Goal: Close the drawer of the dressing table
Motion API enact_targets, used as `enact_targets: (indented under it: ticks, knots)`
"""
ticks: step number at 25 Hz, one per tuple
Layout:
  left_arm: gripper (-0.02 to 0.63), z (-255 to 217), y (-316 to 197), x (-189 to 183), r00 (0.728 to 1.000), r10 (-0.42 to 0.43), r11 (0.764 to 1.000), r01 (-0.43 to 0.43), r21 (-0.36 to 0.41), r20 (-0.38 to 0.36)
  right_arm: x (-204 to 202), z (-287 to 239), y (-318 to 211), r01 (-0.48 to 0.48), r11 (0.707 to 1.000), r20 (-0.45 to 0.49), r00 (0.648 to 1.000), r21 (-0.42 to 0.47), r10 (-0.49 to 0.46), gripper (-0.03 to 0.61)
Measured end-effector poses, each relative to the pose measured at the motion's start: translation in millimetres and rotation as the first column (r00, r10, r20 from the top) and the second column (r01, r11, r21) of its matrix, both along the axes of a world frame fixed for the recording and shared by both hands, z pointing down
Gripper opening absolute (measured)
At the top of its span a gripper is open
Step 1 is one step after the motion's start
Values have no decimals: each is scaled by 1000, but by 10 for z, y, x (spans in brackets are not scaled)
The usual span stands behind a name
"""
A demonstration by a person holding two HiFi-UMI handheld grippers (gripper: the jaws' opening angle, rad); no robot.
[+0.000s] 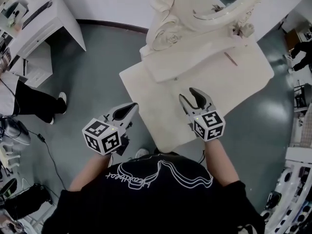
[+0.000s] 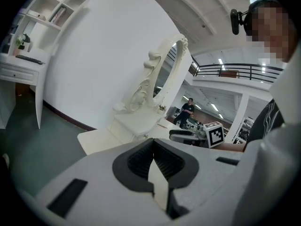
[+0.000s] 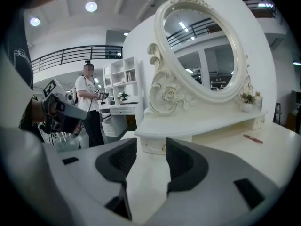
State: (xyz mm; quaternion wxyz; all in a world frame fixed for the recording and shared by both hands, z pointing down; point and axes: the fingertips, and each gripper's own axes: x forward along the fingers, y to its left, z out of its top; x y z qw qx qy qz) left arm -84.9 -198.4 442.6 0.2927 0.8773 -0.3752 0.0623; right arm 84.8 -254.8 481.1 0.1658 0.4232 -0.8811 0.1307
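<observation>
The white dressing table (image 1: 243, 77) with its oval mirror (image 3: 202, 51) stands in front of me. Its small drawer (image 3: 155, 146) sits under the raised shelf, its front flush with the shelf edge as far as I can tell. My right gripper (image 1: 189, 97) hovers over the tabletop just short of the drawer, pointing at it, jaws open and empty (image 3: 151, 157). My left gripper (image 1: 127, 110) hangs beyond the table's left edge over the floor, jaws shut with nothing between them (image 2: 153, 149).
A thin pink stick (image 1: 230, 58) and a small potted plant (image 1: 243, 30) lie on the table's right part. A white desk (image 1: 44, 23) stands far left, and a person (image 1: 29, 101) stands on the grey floor beside it. Cables trail at the left.
</observation>
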Motion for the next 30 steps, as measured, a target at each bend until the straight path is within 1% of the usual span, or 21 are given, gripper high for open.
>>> enact_targets:
  ticks: [3, 6, 8, 10, 12, 15, 18, 21, 23, 25, 28, 30]
  knots:
    - [3, -141, 43, 84, 999, 37, 999, -37, 30, -16, -4, -379, 204, -9, 998, 56, 998, 62, 5, 174]
    - [3, -278, 115, 153, 997, 73, 996, -72, 56, -23, -71, -695, 430, 6, 995, 128, 992, 96, -19, 156]
    - [3, -369, 168, 201, 995, 95, 993, -93, 72, -31, -112, -854, 582, 18, 993, 160, 986, 116, -37, 136]
    - [3, -467, 225, 255, 992, 120, 989, -116, 91, -45, -113, -1004, 719, 14, 989, 184, 982, 146, -40, 93]
    - [3, -557, 282, 297, 988, 143, 984, -136, 111, -59, -78, -1131, 829, -11, 985, 220, 975, 171, -28, 6]
    - [3, -626, 365, 327, 985, 163, 980, -155, 127, -62, -31, -1190, 957, -36, 985, 266, 964, 168, -10, 3]
    - [3, -680, 458, 343, 981, 182, 975, -172, 137, -64, -62, -1250, 1096, -19, 987, 290, 957, 161, -29, 3]
    - [3, -762, 520, 330, 978, 197, 970, -184, 158, -68, -126, -1342, 1214, -2, 984, 309, 950, 176, -53, 3]
    - [3, -799, 543, 316, 977, 202, 967, -188, 170, -68, -124, -1378, 1258, -19, 982, 341, 939, 186, -47, 3]
    - [3, -808, 565, 304, 976, 207, 965, -194, 175, -65, -111, -1368, 1295, -39, 983, 370, 928, 177, -30, 3]
    - [3, -827, 600, 282, 975, 216, 962, -202, 182, -58, -153, -1343, 1365, -49, 984, 357, 934, 172, -16, 3]
    - [3, -846, 624, 255, 974, 218, 961, -204, 189, -57, -183, -1343, 1397, -58, 984, 364, 931, 166, -6, 3]
